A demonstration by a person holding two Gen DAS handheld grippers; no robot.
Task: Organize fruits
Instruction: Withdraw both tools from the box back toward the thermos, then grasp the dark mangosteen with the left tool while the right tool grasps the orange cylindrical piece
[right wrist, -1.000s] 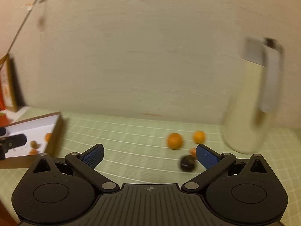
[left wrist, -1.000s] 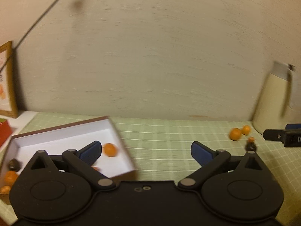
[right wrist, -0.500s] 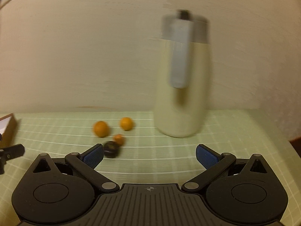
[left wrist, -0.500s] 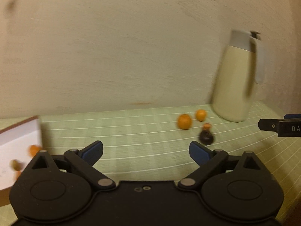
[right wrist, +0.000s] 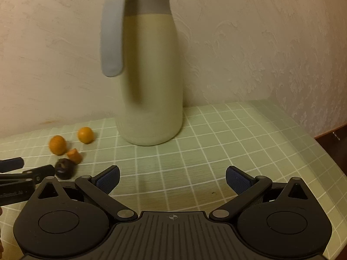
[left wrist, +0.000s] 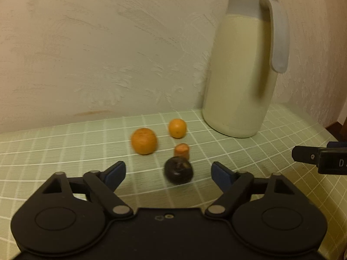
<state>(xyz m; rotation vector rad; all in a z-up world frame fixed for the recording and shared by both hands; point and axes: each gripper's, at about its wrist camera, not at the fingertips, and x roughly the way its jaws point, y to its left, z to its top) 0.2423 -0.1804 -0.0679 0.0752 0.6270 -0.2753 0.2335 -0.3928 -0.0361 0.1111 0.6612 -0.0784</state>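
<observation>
1. Left tongs [left wrist: 168, 174] gape wide around a dark round plum-like fruit [left wrist: 178, 170] on the green-checked counter [left wrist: 65, 151].
2. Right tongs [right wrist: 172, 178] spread open, empty, before a cream thermos jug [right wrist: 149, 86].

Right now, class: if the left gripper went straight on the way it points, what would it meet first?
Most likely the dark fruit, lying just ahead between the open fingers of the left gripper. Depth is hard to judge.

"DA" on right hand-held gripper [left wrist: 312, 157]
</observation>
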